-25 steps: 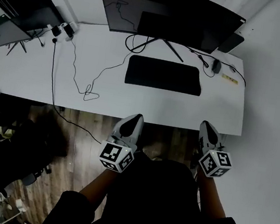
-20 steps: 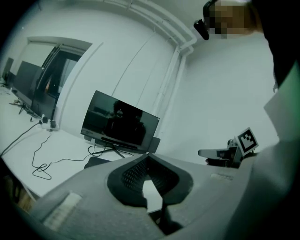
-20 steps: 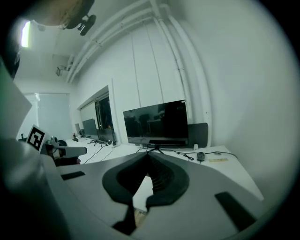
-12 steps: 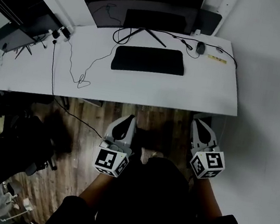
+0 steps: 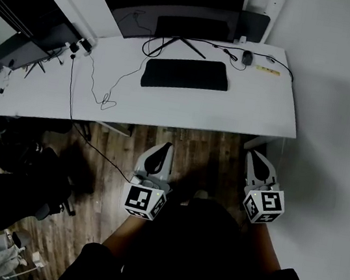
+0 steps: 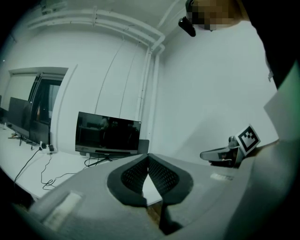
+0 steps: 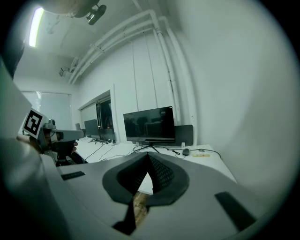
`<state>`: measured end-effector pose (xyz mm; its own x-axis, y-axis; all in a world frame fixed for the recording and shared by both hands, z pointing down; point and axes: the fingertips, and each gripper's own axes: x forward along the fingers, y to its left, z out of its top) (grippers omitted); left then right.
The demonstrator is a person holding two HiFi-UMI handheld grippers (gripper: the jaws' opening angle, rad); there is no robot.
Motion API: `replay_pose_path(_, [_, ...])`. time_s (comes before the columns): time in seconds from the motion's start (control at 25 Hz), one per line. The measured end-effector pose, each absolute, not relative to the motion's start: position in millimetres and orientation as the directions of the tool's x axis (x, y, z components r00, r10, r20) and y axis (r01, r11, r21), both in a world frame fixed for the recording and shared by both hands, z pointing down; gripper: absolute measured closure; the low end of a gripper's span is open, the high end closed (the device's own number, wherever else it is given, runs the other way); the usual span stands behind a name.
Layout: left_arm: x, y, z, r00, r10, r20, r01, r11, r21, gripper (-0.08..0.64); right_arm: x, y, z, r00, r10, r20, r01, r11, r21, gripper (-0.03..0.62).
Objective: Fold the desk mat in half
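White tabletop (image 5: 167,105) carries the black desk mat (image 5: 185,74) before a monitor (image 5: 176,8), above wooden floor (image 5: 215,155); left claw (image 5: 164,149) and right claw (image 5: 256,157) are pressed together, empty.

Bright, even indoor light washes the white table (image 5: 245,114) and walls pale in the head view, while the wooden floor (image 5: 205,154) under the table's edge and the person's dark clothing (image 5: 197,251) sink into shadow. A ceiling strip light (image 7: 33,26) glares at the upper left of the right gripper view. Both gripper views are round fisheye pictures, black at the corners with bowed wall lines. The near bodies of the left tool (image 6: 148,161) and right tool (image 7: 149,161) are soft and unfocused, and the distant monitor (image 7: 149,124) is crisper but dim.
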<state>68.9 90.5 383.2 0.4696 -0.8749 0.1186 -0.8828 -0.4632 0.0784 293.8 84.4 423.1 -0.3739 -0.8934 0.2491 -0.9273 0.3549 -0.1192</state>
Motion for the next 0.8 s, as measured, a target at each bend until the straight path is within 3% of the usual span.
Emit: replay_pose_path(0.8, [48.7,104.5,390.3,0.438,-0.890,0.122,-0.898,-0.428,0.099,0.538,274.4,100.0,411.1,-0.374,-0.898,0.231,-0.927,0.370,-0.060,0.592])
